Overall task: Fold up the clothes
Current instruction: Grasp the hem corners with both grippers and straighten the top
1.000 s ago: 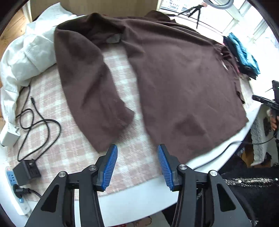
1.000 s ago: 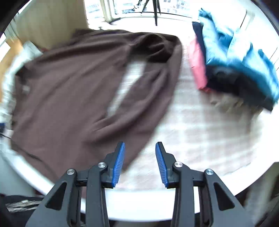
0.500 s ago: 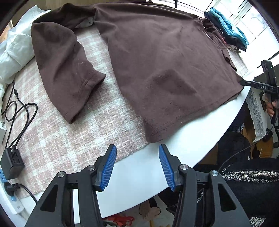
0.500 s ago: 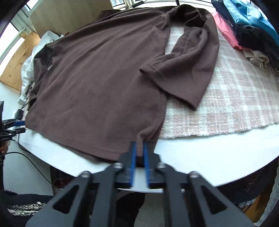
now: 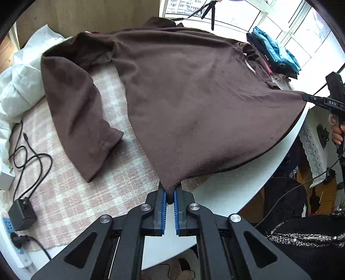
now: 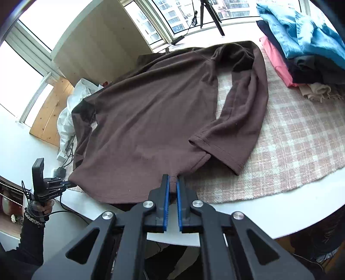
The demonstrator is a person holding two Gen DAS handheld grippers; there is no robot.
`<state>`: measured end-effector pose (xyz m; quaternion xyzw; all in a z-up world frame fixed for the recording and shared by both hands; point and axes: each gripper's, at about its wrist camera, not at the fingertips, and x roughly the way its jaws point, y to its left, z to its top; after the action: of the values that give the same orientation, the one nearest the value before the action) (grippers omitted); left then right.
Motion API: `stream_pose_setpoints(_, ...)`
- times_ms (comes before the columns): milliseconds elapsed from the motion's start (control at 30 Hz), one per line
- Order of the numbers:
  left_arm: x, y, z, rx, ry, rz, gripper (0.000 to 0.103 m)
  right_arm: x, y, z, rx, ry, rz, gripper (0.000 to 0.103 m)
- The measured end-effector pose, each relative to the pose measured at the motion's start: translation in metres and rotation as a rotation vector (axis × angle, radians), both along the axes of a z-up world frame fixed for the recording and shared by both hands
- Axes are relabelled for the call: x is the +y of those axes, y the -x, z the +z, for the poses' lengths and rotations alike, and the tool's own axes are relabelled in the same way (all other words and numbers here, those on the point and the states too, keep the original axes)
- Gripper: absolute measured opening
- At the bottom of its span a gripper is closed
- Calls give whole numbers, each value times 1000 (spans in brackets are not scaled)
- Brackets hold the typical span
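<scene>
A brown long-sleeved shirt [image 5: 194, 103] lies spread on a pink plaid cloth [image 5: 71, 193] over a white round table [image 5: 248, 185]. My left gripper [image 5: 170, 191] is shut on the shirt's left hem corner and holds it a little above the cloth. My right gripper [image 6: 172, 183] is shut on the right hem corner of the shirt [image 6: 155, 120]. The hem is stretched taut between the two. Each gripper shows in the other's view: the right one [image 5: 310, 100] at the far hem corner, the left one [image 6: 64, 184] likewise. Both sleeves lie along the body.
A stack of folded clothes [image 6: 301, 47], blue on top, sits at the table's far right. A white garment [image 5: 23, 86] lies at the left. A black cable [image 5: 28, 155], adapter [image 5: 21, 214] and power strip [image 5: 13, 243] lie at the left edge. A tripod [image 6: 207, 15] stands behind.
My left gripper has closed on the left hem corner. Both grippers have lifted the hem and pulled it taut. The right gripper was shut on its corner half a second ago.
</scene>
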<state>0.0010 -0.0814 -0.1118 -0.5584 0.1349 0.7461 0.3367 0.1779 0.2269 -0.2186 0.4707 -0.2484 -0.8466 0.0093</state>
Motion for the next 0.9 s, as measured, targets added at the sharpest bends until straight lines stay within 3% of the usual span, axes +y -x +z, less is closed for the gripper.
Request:
stream_pose_setpoints(100,-13,-7,23,27,30,-5,5,5,-9,20,29,13,-10,6)
stream_pose_setpoints(167,-21,-10,22,13,49,-23,2,6,-16,21,27,12,-23,6)
stream_pose_setpoints(300,-37,-8,-18,-24,160,-29,0,1,-29,-12,-58,-47,-42,6)
stream_pose_setpoints(400,-41,-3,-24,-62,114,20,1,-4,-25,-48,-139,-86,-40,6)
stream_pose_setpoints(467,-42,1,-24,-84,69,44,15,-6,-22,-67,-178,-106,-36,6)
stream_pose_setpoints(533,-32,5,-30,-93,60,51,54,-7,-20,-69,-182,-128,-26,7)
stream_pose_setpoints(600,-22,9,-36,-102,50,58,60,-6,-17,-68,-183,-144,-13,7)
stream_pose_setpoints(667,-11,13,-49,-121,55,61,53,-5,-15,-68,-189,-149,-7,7)
stream_pose_setpoints(733,-6,17,-60,-155,69,70,4,-5,-13,-70,-198,-152,-4,7)
stream_pose_setpoints(800,-8,17,-57,-156,69,62,2,-6,-12,-72,-206,-154,-1,7)
stream_pose_setpoints(900,-22,11,-23,-88,39,43,2,-5,-15,-60,-172,-127,3,7)
